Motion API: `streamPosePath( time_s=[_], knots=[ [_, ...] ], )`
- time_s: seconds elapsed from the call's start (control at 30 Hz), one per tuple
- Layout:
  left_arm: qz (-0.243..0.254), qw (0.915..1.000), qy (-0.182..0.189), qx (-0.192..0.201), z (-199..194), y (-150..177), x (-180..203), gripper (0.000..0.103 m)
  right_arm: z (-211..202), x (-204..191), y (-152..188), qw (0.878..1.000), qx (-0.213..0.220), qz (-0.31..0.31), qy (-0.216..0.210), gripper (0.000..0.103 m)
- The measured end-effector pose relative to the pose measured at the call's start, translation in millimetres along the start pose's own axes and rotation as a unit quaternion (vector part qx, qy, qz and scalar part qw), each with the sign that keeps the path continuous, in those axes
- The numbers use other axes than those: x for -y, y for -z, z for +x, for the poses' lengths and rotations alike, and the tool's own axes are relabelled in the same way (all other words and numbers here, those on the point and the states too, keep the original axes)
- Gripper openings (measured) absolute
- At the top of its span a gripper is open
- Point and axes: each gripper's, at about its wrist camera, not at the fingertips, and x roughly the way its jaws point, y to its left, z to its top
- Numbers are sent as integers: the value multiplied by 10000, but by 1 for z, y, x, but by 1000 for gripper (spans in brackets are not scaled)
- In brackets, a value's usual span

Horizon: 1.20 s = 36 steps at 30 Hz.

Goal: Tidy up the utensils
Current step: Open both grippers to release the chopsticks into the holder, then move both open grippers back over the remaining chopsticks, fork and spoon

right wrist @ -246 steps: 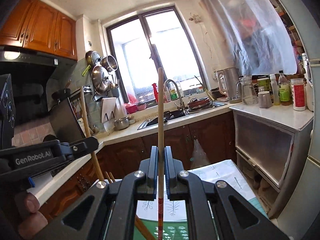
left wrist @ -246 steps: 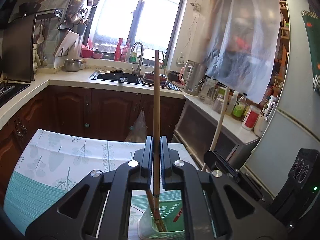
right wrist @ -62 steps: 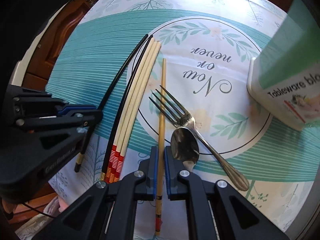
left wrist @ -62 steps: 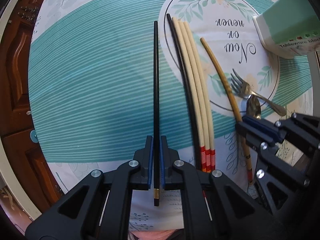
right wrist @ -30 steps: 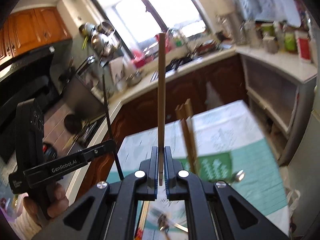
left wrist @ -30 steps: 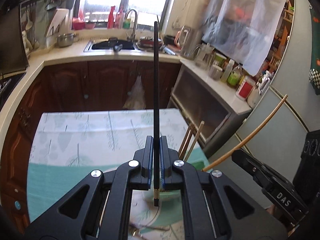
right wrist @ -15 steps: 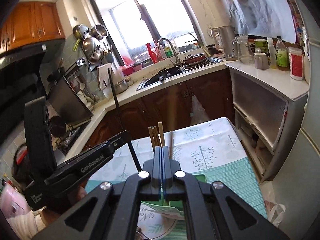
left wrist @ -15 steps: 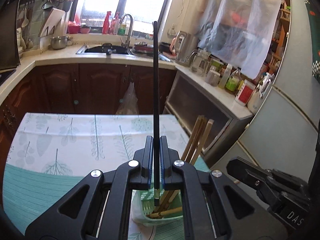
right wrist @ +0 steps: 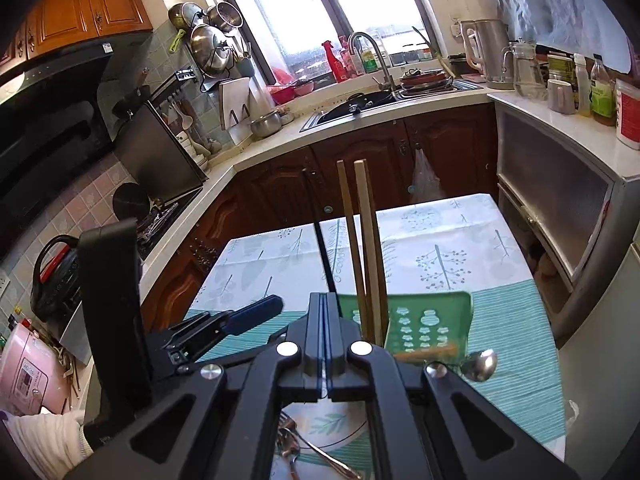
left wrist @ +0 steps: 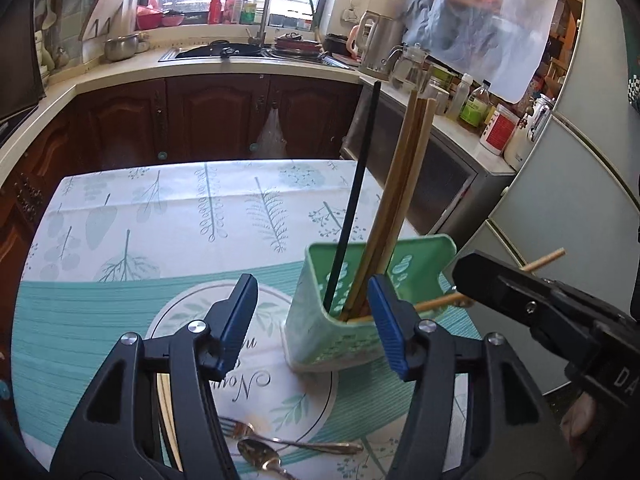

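Note:
A green utensil holder point(left wrist: 420, 256) stands on the tablecloth. A black chopstick point(left wrist: 358, 188) and several wooden chopsticks point(left wrist: 404, 184) lean upright in it. My left gripper point(left wrist: 314, 320) hangs just in front of the holder, its jaws opening, blue pads point(left wrist: 240, 316) clear of the black chopstick. One more wooden chopstick point(left wrist: 546, 261) lies slanted over the holder's rim and runs behind my right gripper point(left wrist: 480, 276). In the right wrist view the right gripper point(right wrist: 325, 300) is shut with nothing between its fingers, close behind the holder point(right wrist: 428, 316).
A fork point(left wrist: 240, 428) and spoon point(left wrist: 260, 452) lie on the cloth at the near edge; pale chopsticks point(left wrist: 164, 400) show under my left gripper. A shiny spoon bowl point(right wrist: 478, 364) sits right of the holder. Counters, sink point(left wrist: 224, 50) and fridge point(left wrist: 580, 184) ring the table.
My left gripper sank toward the holder and opened, letting go of the black chopstick, which now stands in it. The right gripper lost its wooden chopstick and shut empty.

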Motion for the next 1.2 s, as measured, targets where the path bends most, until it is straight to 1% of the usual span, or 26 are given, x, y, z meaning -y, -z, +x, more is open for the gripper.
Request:
streamPosePath(
  time_s=[0.13, 0.23, 0.37, 0.43, 0.5, 0.53, 0.57, 0.6, 0.63, 0.67, 0.73, 0.83, 0.93, 1.1, 1.13, 1.17, 1.2],
  knots=[
    [-59, 9999, -89, 29, -21, 19, -6, 55, -7, 1, 12, 10000, -21, 77, 24, 0],
    [-21, 9998, -168, 131, -41, 38, -11, 55, -12, 1, 23, 9998, -13, 45, 208, 0],
    [-27, 9994, -233, 271, -66, 65, -20, 55, -13, 7, 38, 9988, -48, 155, 466, 1],
    [-86, 9988, -279, 383, -77, 78, -26, 55, -12, 12, 42, 9977, -68, 259, 616, 3],
    [-215, 9985, -302, 415, -84, 90, -35, 55, -11, 16, 43, 9969, -20, 349, 709, 6],
    [-304, 9984, -286, 392, -87, 96, -40, 55, -12, 17, 42, 9967, 47, 349, 736, 10],
    [-398, 9982, -278, 362, -90, 101, -46, 55, -13, 16, 41, 9966, 96, 313, 754, 19],
    [-458, 9980, -283, 344, -91, 102, -50, 55, -14, 14, 40, 9964, 159, 244, 791, 23],
    [-530, 9975, -325, 322, -93, 106, -56, 55, -14, 13, 40, 9961, 219, 175, 834, 30],
    [-594, 9970, -383, 316, -96, 110, -62, 55, -14, 10, 40, 9955, 286, 79, 904, 35],
    [-690, 9958, -532, 284, -98, 111, -71, 58, -12, 2, 41, 9945, 325, -139, 987, 37],
    [-844, 9938, -690, 211, -98, 114, -84, 58, -7, -6, 41, 9943, 288, -299, 979, 38],
    [-1034, 9922, -680, 173, -97, 115, -96, 58, -1, -10, 39, 9932, 305, -333, 1073, 38],
    [-1164, 9908, -672, 144, -95, 119, -106, 58, 8, -14, 28, 9905, 442, -284, 1270, 37],
    [-1179, 9907, -672, 141, -95, 120, -108, 58, 11, -16, 26, 9903, 432, -303, 1282, 30],
    [-1189, 9905, -671, 139, -95, 120, -108, 58, 14, -19, 22, 9908, 425, -348, 1234, 13],
    [-1201, 9904, -666, 140, -95, 120, -109, 58, 18, -22, 18, 9915, 384, -401, 1173, 7]
  ],
)
